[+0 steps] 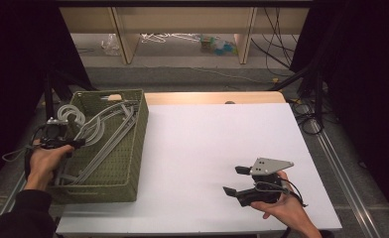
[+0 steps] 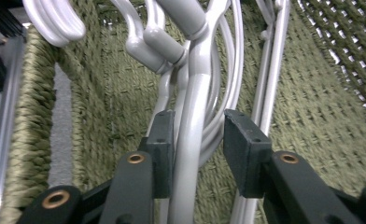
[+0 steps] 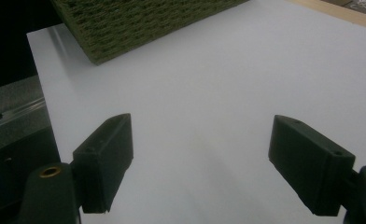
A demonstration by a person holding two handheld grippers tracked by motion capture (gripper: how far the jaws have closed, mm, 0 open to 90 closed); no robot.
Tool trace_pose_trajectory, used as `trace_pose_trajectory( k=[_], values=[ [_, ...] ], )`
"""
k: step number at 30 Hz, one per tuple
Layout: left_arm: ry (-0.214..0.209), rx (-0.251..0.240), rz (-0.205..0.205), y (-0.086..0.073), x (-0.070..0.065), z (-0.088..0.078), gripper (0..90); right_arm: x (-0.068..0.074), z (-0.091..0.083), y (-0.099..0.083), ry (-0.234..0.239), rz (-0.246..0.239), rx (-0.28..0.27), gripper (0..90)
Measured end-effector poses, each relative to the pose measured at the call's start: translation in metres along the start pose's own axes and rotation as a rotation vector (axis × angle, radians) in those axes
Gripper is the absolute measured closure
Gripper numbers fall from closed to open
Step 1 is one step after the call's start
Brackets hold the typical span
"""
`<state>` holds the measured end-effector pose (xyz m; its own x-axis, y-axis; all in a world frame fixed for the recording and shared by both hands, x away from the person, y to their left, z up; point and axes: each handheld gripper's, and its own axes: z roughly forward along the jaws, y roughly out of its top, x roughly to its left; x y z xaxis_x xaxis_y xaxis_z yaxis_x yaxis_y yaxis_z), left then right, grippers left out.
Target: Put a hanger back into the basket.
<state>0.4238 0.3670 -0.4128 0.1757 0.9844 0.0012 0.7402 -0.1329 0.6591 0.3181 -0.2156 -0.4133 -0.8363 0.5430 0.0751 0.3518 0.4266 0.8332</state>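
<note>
Left gripper view: smooth grey hangers (image 2: 190, 140), woven basket (image 2: 321, 116)

Hangers (image 1: 100, 136) in basket (image 1: 139, 144) (table's (image 1: 207, 148) left)

No text, label, brand, number or sign can be read in any of the views.
</note>
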Motion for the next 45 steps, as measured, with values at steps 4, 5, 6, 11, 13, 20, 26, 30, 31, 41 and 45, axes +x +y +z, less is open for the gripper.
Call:
trace_pose_trajectory(
  k=[4, 5, 6, 11, 13, 20, 26, 30, 31, 41, 45],
  values=[
    [0.023, -0.006, -0.035, -0.002, 0.004, 0.0, 57.2, 0.0, 0.0, 0.0, -0.002, 0.003, 0.002, 22.9],
    [0.018, -0.012, -0.044, -0.002, 0.004, -0.002, 55.5, 0.0, 0.0, 0.0, -0.001, 0.003, 0.001, 23.0],
    [0.017, -0.021, -0.057, -0.002, 0.004, -0.003, 54.1, -0.001, 0.0, 0.0, -0.001, 0.002, -0.001, 22.9],
    [0.019, -0.098, -0.078, -0.001, 0.0, -0.016, 45.3, -0.001, 0.001, 0.0, -0.001, 0.005, -0.002, 22.9],
    [0.006, -0.133, -0.074, -0.001, -0.005, -0.024, 42.7, -0.001, 0.0, 0.0, -0.004, 0.007, -0.002, 22.9],
    [-0.056, -0.289, -0.081, -0.007, -0.021, -0.052, 36.1, -0.002, 0.0, -0.001, -0.021, 0.014, -0.021, 22.8],
    [-0.196, -0.402, -0.072, -0.014, -0.042, -0.068, 24.5, -0.002, 0.002, -0.002, -0.019, 0.026, -0.032, 22.5],
    [-0.251, -0.442, -0.006, -0.022, -0.069, -0.081, 20.8, -0.003, 0.002, -0.003, -0.031, 0.033, -0.058, 22.3],
    [-0.257, -0.446, 0.007, -0.024, -0.076, -0.085, 20.8, -0.004, 0.003, -0.004, -0.022, 0.037, -0.067, 22.3],
    [-0.269, -0.44, 0.136, -0.041, -0.12, -0.1, 17.7, -0.005, 0.004, -0.005, -0.021, 0.07, -0.104, 22.2],
    [-0.288, -0.419, 0.171, -0.048, -0.137, -0.11, 19.0, -0.006, 0.004, -0.007, -0.021, 0.077, -0.096, 22.2]
  ],
)
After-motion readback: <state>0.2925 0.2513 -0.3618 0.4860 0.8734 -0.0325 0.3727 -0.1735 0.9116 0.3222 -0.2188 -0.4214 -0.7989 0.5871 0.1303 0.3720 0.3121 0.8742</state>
